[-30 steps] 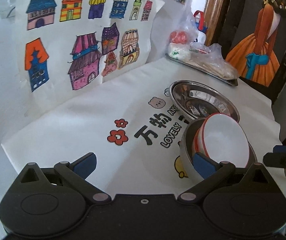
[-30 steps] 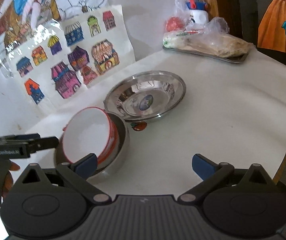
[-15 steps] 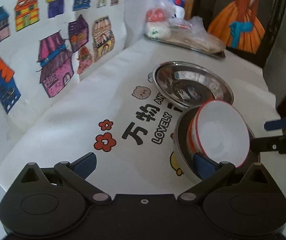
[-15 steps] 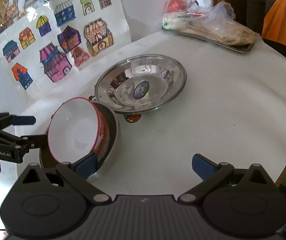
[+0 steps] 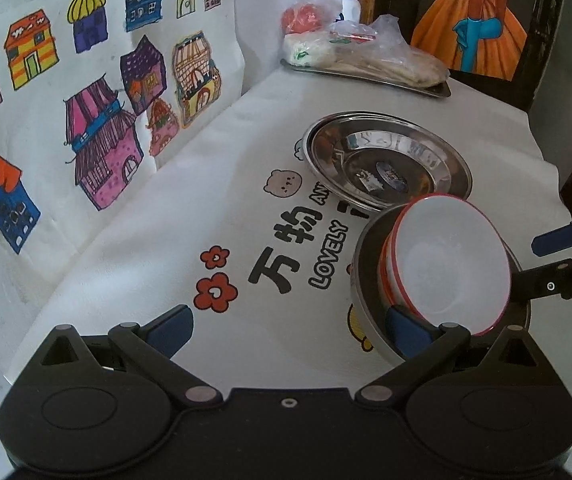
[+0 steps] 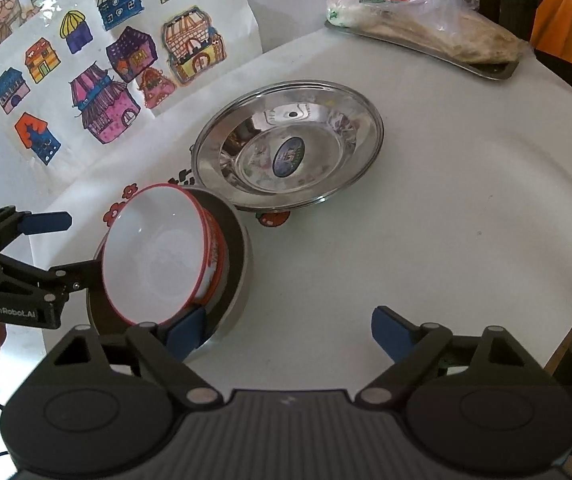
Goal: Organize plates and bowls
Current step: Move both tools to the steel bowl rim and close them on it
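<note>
A white bowl with a red rim (image 5: pixel 446 264) leans tilted inside a steel bowl (image 5: pixel 366 280) on the white table; both show in the right wrist view, the white bowl (image 6: pixel 158 260) and the steel bowl (image 6: pixel 238 264). A wide steel plate (image 5: pixel 386 164) stands just behind them, also in the right wrist view (image 6: pixel 286 152). My left gripper (image 5: pixel 290 326) is open and empty, its right finger beside the steel bowl. My right gripper (image 6: pixel 290 330) is open and empty, its left finger by the steel bowl's near side.
A metal tray with bagged food (image 5: pixel 366 64) stands at the table's far edge, also in the right wrist view (image 6: pixel 426 36). Drawings of houses (image 5: pixel 102 120) hang on the wall at left. The cloth's printed text (image 5: pixel 294 248) lies left of the bowls.
Both grippers have moved closer in on the stacked bowls from opposite sides. The bowls and the plate have stayed in place.
</note>
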The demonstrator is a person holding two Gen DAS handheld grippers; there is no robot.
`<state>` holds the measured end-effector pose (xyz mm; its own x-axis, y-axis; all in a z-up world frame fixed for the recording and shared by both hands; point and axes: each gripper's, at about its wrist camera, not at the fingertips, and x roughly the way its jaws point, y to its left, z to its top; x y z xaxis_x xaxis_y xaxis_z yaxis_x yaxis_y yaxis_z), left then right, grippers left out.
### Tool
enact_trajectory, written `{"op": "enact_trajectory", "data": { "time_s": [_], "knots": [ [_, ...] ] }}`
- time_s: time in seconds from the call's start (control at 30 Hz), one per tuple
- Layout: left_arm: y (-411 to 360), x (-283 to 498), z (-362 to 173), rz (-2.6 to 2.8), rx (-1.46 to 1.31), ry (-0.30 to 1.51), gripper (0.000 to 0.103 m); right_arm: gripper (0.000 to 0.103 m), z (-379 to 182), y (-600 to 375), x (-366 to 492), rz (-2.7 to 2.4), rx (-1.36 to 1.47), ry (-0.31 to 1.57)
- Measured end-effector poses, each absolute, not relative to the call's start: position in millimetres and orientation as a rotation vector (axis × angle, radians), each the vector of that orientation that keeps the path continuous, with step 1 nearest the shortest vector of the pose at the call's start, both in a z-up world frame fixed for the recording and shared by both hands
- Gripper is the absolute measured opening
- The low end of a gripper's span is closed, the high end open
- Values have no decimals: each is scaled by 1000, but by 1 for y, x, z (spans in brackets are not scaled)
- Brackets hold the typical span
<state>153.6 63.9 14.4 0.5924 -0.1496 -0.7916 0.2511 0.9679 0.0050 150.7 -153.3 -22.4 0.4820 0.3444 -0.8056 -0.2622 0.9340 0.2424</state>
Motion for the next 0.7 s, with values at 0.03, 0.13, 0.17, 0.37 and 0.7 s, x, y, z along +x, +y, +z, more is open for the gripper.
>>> {"op": "enact_trajectory", "data": {
  "time_s": [0.03,0.13,0.17,0.37,0.7],
  "knots": [
    [63,154,14,-232,123,908,102,91,-23,-154,150,374,99,1003],
    [62,155,15,-236,127,907,99,83,-22,-156,150,387,130,1013],
    [62,155,16,-241,129,908,97,82,-21,-155,149,389,134,1017],
    [57,156,20,-272,116,924,78,61,-15,-148,147,405,150,1031],
    [54,156,22,-325,22,943,35,48,-16,-146,144,429,187,1024]
  ]
}}
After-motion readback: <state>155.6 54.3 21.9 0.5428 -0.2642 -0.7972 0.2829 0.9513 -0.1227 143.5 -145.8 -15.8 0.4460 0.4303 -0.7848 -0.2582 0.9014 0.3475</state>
